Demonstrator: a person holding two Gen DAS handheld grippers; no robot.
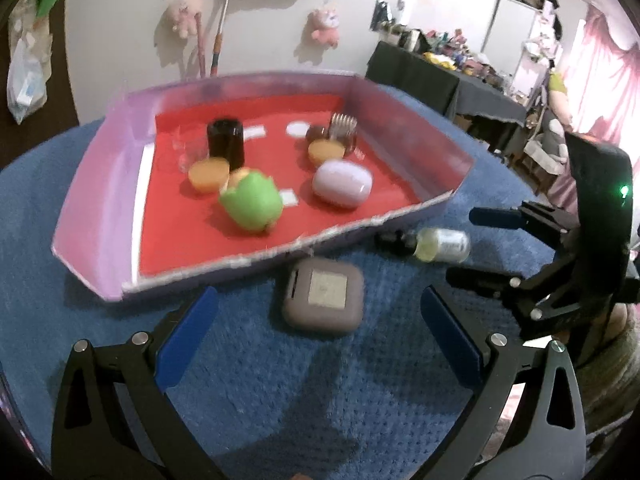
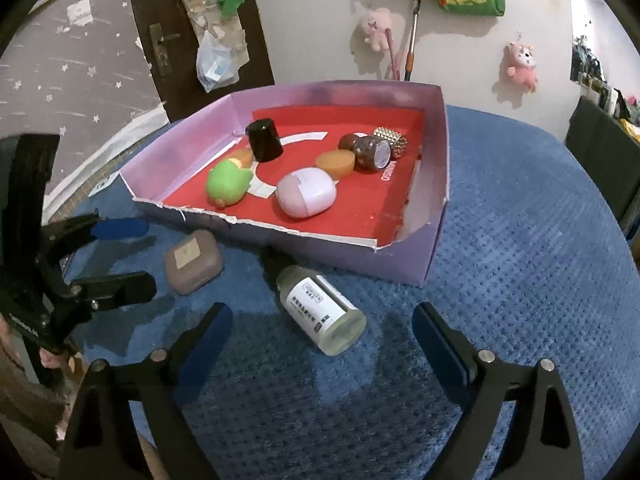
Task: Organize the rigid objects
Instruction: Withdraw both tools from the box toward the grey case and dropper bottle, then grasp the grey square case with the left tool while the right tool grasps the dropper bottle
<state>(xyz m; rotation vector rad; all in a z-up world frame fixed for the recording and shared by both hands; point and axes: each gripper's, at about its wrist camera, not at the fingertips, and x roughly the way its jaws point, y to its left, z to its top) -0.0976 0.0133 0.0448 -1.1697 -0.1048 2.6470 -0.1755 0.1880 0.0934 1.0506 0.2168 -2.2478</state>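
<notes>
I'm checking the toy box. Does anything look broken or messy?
Yes. The purple box's near edge is torn and ragged. A clear bottle lies on its side outside it, beside a brown case on the blue cloth.

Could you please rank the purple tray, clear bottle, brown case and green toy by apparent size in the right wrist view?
1. purple tray
2. clear bottle
3. brown case and green toy: look alike, unranked.
</notes>
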